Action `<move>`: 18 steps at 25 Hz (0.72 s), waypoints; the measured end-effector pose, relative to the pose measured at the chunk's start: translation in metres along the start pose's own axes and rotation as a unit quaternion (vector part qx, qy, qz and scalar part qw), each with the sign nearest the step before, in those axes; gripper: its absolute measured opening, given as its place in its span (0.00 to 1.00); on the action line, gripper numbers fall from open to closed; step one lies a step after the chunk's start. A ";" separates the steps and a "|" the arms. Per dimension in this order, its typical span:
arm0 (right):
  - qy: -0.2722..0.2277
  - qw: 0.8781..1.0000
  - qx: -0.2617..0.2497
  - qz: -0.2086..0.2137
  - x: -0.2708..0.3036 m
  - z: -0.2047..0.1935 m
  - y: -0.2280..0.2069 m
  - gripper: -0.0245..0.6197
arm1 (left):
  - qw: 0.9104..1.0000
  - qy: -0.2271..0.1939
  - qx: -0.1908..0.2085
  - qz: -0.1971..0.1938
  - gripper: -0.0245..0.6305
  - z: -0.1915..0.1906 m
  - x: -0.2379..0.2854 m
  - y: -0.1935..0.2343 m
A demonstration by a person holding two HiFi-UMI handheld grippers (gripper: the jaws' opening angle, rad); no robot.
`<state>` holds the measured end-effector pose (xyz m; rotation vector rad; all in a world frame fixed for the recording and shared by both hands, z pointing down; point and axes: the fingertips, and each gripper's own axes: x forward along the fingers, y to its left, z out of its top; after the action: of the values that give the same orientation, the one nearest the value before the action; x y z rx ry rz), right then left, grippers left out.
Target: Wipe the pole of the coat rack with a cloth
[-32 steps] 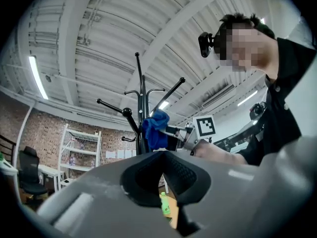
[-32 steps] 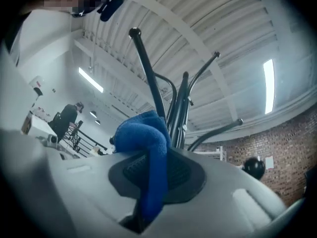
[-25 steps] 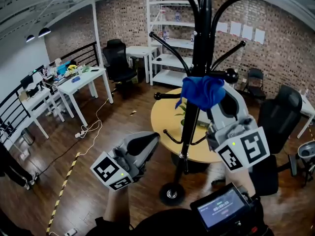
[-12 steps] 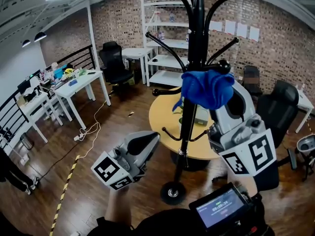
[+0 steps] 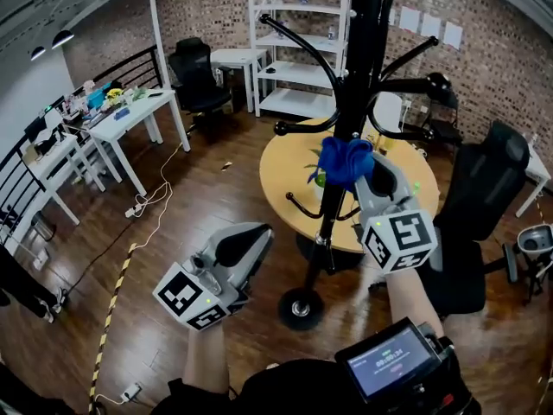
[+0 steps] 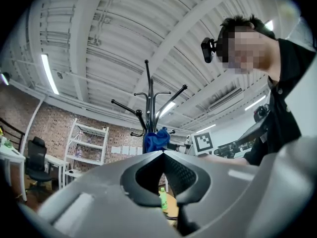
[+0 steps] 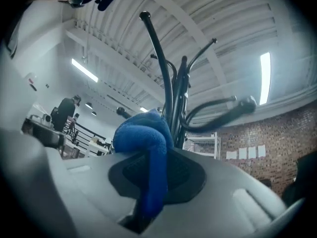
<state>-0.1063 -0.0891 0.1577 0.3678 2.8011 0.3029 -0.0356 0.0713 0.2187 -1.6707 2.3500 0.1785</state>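
The right hand-held gripper (image 5: pixel 366 169) is raised toward a coat rack, and its jaws pinch a bright blue cloth (image 5: pixel 344 161). In the right gripper view a fold of the cloth runs down between the two jaws, and the rest bunches over their tips. The bunched part lies against the black pole (image 5: pixel 329 223) of the coat rack, about midway up. It sits below the long curved hooks (image 5: pixel 298 48) and above a pair of small low hooks (image 5: pixel 302 216). A marker cube (image 5: pixel 399 242) sits on the back of this hand-held gripper, nearest the person.

The left hand-held gripper (image 5: pixel 252 239) is held lower, to the left of the pole and apart from it. Its jaws are pressed together at the tips with nothing between them. In the left gripper view a green bottle (image 6: pixel 163 201) shows far behind them, through the gap below the tips.

The coat rack stands on a round black base (image 5: pixel 301 308) on the wooden floor (image 5: pixel 207 197), near the person's feet. Just behind it is a round yellow surface (image 5: pixel 281 180). A black office chair (image 5: pixel 484 188) stands at the right edge of that surface. A white shelf unit (image 5: pixel 294 41) stands against the brick back wall. To its left is another black chair (image 5: pixel 192 72). White desks (image 5: pixel 130 119) with small clutter line the left side of the room. A cable and a yellow-and-black tape strip (image 5: pixel 111 318) lie on the floor near them. A small device with a lit screen (image 5: pixel 389 370) hangs at the person's chest, at the bottom of the head view.
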 end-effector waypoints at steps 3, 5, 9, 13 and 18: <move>0.041 0.999 0.014 0.013 -0.009 -0.049 0.012 0.11 | 1.000 0.009 -0.010 0.003 0.04 -0.008 0.000 0.001; 0.082 0.996 0.038 0.025 -0.019 -0.089 0.021 0.11 | 1.000 0.016 -0.016 0.001 0.04 -0.014 0.001 -0.003; 0.182 0.978 0.085 0.063 -0.037 -0.168 0.037 0.11 | 0.999 0.027 -0.026 0.000 0.04 -0.024 0.002 -0.008; 0.276 0.952 0.101 0.089 -0.054 -0.232 0.055 0.11 | 0.999 0.032 -0.033 -0.006 0.04 -0.031 0.006 -0.017; 0.326 0.923 0.148 0.143 -0.083 -0.240 0.076 0.11 | 0.999 0.032 -0.037 -0.016 0.04 -0.033 0.011 -0.027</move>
<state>-0.0901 -0.0806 0.4223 0.8980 3.4564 0.0603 -0.0182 0.0447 0.2487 -1.7721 2.3887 0.2107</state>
